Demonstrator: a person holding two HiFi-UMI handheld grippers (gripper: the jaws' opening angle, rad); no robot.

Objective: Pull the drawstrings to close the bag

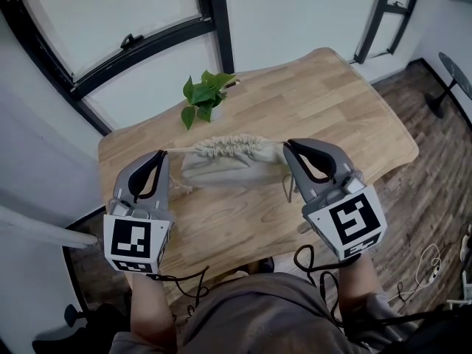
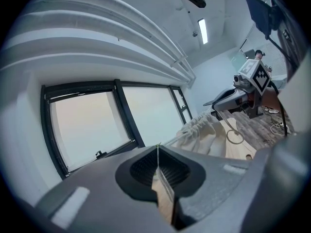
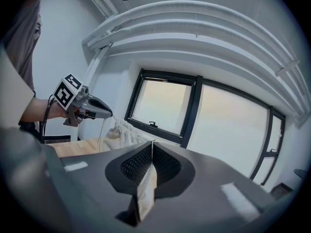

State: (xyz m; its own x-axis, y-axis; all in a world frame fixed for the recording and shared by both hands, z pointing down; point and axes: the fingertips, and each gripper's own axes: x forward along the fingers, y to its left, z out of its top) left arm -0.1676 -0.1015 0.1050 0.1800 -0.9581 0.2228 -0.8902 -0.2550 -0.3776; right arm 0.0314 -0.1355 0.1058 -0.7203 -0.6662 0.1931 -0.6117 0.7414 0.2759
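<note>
A beige drawstring bag (image 1: 225, 164) lies on the wooden table (image 1: 332, 109), its mouth gathered into tight pleats (image 1: 230, 144). My left gripper (image 1: 162, 153) is shut on the left drawstring (image 1: 179, 150), which runs taut to the bag's mouth. My right gripper (image 1: 287, 144) is shut on the right drawstring at the bag's other end, and a slack loop of cord (image 1: 289, 186) hangs below it. In the left gripper view the jaws (image 2: 158, 147) are closed, with the bag (image 2: 209, 130) and the right gripper (image 2: 218, 102) beyond. In the right gripper view the jaws (image 3: 152, 143) are closed, facing the bag (image 3: 121, 132).
A small potted plant (image 1: 205, 94) stands just behind the bag, near the table's far edge. Black-framed windows (image 1: 133, 43) line the wall beyond. Cables (image 1: 428, 260) lie on the wooden floor at the right, and a black stand base (image 1: 453, 76) sits at the far right.
</note>
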